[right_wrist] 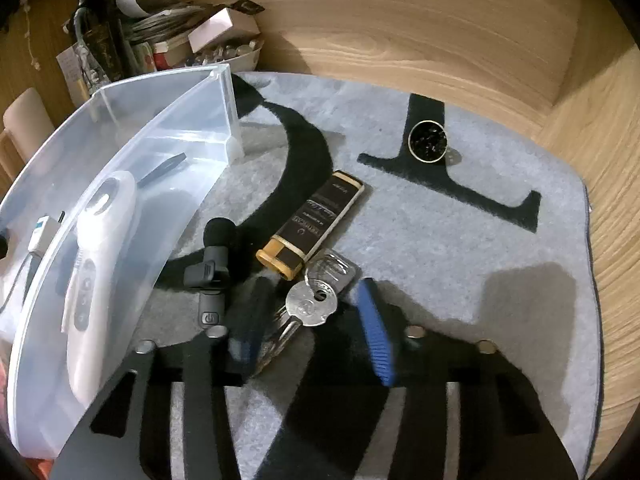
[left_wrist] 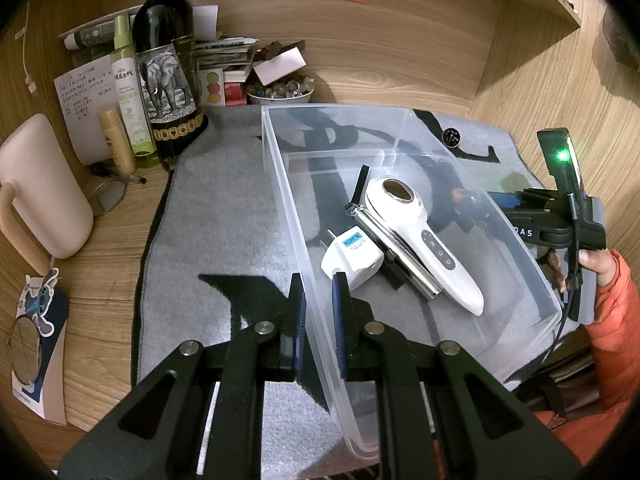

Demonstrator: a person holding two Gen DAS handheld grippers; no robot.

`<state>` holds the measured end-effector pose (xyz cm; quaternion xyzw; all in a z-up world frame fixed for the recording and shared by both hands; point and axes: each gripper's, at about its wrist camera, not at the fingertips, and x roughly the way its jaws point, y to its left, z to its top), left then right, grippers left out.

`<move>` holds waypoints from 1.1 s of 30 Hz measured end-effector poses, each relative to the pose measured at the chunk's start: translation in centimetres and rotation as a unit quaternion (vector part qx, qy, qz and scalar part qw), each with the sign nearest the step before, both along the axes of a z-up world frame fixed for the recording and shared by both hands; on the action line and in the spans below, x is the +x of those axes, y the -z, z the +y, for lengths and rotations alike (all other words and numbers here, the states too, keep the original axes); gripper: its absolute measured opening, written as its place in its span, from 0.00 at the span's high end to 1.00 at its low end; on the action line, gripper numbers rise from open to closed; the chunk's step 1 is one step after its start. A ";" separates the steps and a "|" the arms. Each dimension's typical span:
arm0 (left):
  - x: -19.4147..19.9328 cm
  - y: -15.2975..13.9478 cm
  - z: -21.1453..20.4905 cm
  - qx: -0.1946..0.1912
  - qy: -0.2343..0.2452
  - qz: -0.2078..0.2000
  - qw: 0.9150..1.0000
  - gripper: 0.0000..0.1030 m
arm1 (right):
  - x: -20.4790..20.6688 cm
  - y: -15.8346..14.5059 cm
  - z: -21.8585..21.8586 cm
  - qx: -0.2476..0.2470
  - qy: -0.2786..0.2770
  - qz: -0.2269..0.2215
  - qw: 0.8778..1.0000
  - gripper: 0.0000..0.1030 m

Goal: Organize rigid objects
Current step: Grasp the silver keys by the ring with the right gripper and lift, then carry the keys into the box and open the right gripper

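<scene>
My left gripper [left_wrist: 319, 320] is shut on the near side wall of a clear plastic bin [left_wrist: 280, 184]. Inside the bin lie a white handheld device [left_wrist: 420, 240], a white plug adapter [left_wrist: 352, 260] and a metal tube [left_wrist: 372, 224]. In the right wrist view my right gripper [right_wrist: 312, 324] stands open low over the grey mat [right_wrist: 440, 240], a bunch of keys [right_wrist: 312, 308] between its fingers, with a gap to the blue right pad. Just beyond lie a small black microphone [right_wrist: 214, 256] and a black-and-gold lighter [right_wrist: 316, 220]. A round black tin [right_wrist: 427, 140] sits farther back.
A wine bottle [left_wrist: 166, 60], a green spray bottle [left_wrist: 128, 92], a bowl of small items [left_wrist: 280, 94] and papers crowd the back left. A pale jug [left_wrist: 40, 184] stands at the left. Wooden walls close in behind and to the right. An orange sleeve [left_wrist: 612, 320] shows at the right.
</scene>
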<state>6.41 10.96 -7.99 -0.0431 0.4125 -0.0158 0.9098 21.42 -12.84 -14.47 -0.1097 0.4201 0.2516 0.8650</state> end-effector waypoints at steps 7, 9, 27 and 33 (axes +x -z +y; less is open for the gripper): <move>0.0 0.0 0.0 0.000 0.000 0.000 1.000 0.88 | -0.1 -0.1 -0.7 0.003 0.000 -0.006 1.000 0.78; 0.0 0.0 0.0 0.001 0.000 0.000 1.000 0.88 | -0.2 -0.2 -0.9 0.005 0.000 -0.006 1.000 0.78; 0.0 0.0 0.0 0.000 0.000 0.000 1.000 0.88 | -1.4 -6.2 -1.8 0.043 0.006 -0.087 0.995 0.78; 0.0 0.0 -0.1 0.001 0.000 0.000 1.000 0.88 | -2.4 -8.8 -1.0 0.063 -0.005 -0.120 0.991 0.78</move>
